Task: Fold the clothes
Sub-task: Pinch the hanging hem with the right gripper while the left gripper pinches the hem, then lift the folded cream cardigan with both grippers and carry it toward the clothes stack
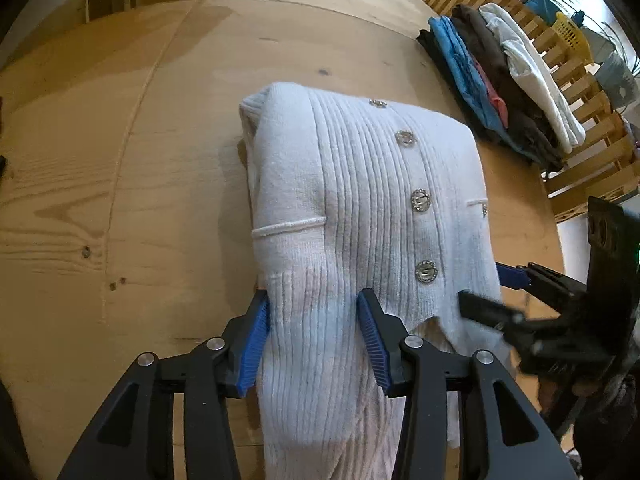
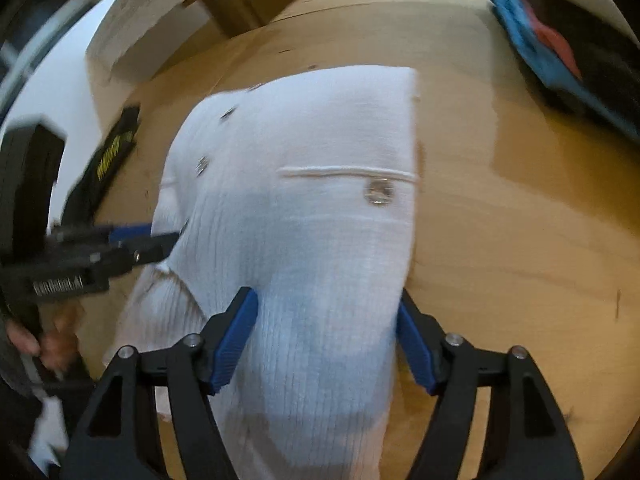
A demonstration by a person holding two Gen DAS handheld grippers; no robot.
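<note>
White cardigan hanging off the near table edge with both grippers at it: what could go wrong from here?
1. The white cardigan drapes over the table edge; its hanging hem could drag the fold off.
2. The left gripper and right gripper straddle fabric with jaws open; closing may bunch extra layers.
3. Buttons may snag.
</note>
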